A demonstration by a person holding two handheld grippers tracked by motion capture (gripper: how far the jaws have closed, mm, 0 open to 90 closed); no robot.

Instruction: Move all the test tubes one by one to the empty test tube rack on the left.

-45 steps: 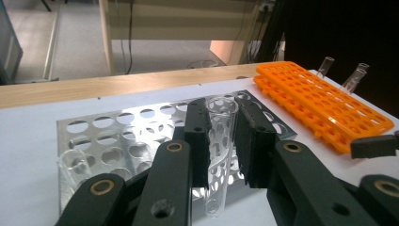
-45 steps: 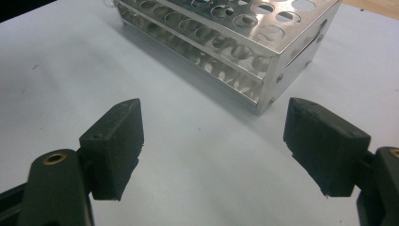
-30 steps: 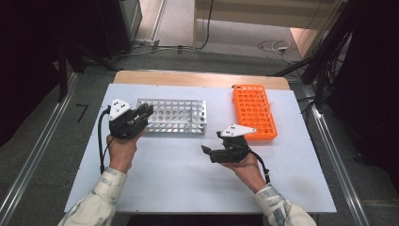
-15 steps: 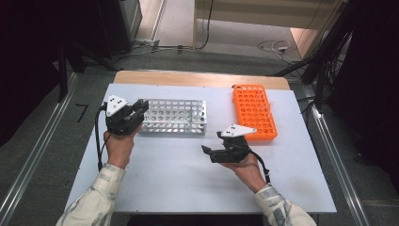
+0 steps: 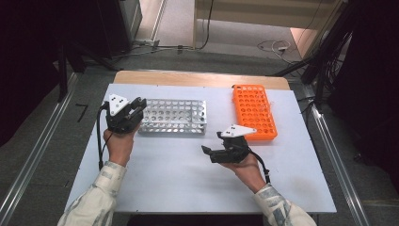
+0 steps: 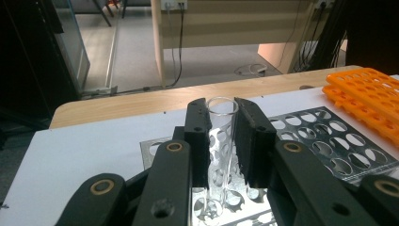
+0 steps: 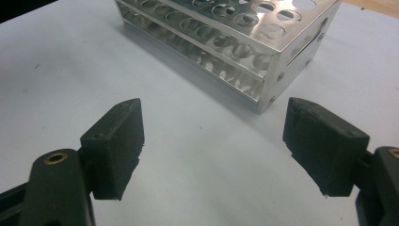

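The left gripper (image 6: 221,141) has its fingers clamped on a clear glass tube (image 6: 220,141), held upright between them over the left end of the metal rack (image 5: 175,116). The right gripper (image 7: 221,150) rests with fingers wide apart, nothing between them; the rack corner lies just ahead on the white table (image 5: 179,174), the orange rack (image 5: 254,112) farther off.

Your sleeves: pale, faintly patterned cloth, lower frame corners in high view. Left gripper (image 5: 136,107): black body, grey three-cornered plate on top, black cable looping down at frame left. Right gripper (image 5: 211,149): same black build, same grey plate. Fingers (image 7: 115,141): blocky black pads, brass-ringed pivot holes in arms.
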